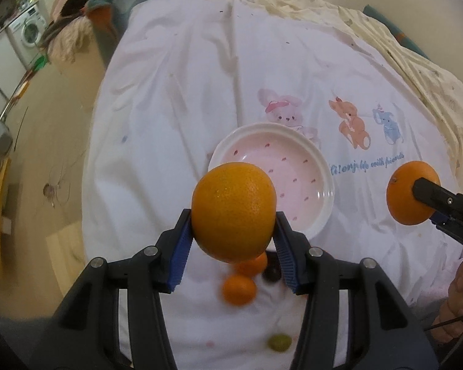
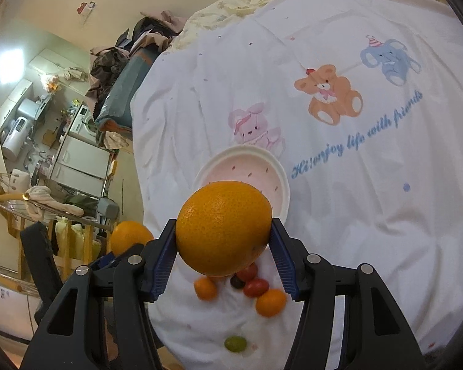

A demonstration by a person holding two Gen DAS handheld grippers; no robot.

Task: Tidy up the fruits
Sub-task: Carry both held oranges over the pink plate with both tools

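My left gripper [image 1: 233, 236] is shut on a large orange [image 1: 233, 212] and holds it above the near rim of a white and pink bowl [image 1: 311, 182]. My right gripper [image 2: 223, 248] is shut on a second large orange [image 2: 223, 228], held above the near edge of the same bowl [image 2: 277, 172]. Each gripper's orange shows in the other view: the right one [image 1: 412, 192] at the right, the left one [image 2: 129, 236] at the left. Small fruits lie on the sheet below: small oranges [image 1: 239, 289] [image 2: 270, 302], red tomatoes [image 2: 255, 287], a dark one [image 2: 237, 282] and a green one [image 2: 235, 343].
The bowl stands on a white bed sheet [image 2: 355, 200] printed with cartoon animals. The bed's left edge [image 1: 92, 166] drops to the floor. Clothes are piled at the head of the bed [image 2: 151, 40]. A washing machine [image 1: 31, 30] and clutter stand at the left.
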